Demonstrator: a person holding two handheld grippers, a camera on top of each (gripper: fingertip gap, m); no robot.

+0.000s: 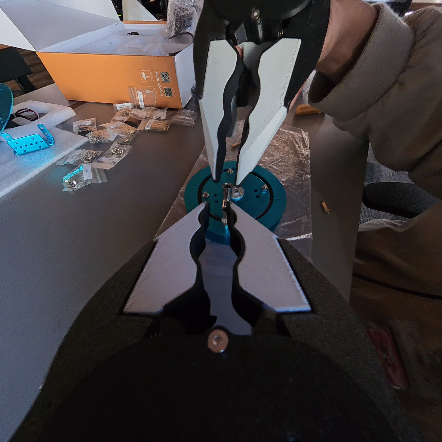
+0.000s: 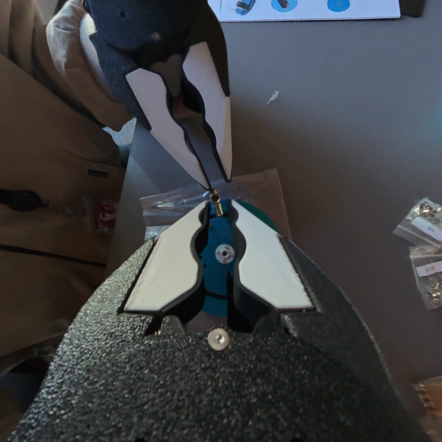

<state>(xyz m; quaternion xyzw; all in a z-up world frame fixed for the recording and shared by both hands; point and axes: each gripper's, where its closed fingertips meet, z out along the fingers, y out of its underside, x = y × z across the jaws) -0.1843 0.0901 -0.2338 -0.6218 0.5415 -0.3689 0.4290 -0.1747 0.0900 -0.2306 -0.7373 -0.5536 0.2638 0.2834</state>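
My left gripper (image 1: 216, 203) has its fingers drawn narrow, pinching the lower end of a small silver socket tool (image 1: 225, 194) with a hollow hexagonal mouth. It stands nearly upright above the teal round base (image 1: 272, 208). The base is a flat disc with a black ring groove, a silver hub (image 2: 224, 254) at its centre, small holes and brass standoffs (image 1: 205, 194) on top. It lies on a clear plastic bag (image 1: 291, 153) on the grey tabletop (image 1: 71, 239). My right gripper (image 1: 226, 182) comes from the far side, fingers narrowly parted, tips just beside the tool's mouth, gripping nothing. Screw bags (image 1: 105, 143) and an orange box (image 1: 107, 76) lie far left.
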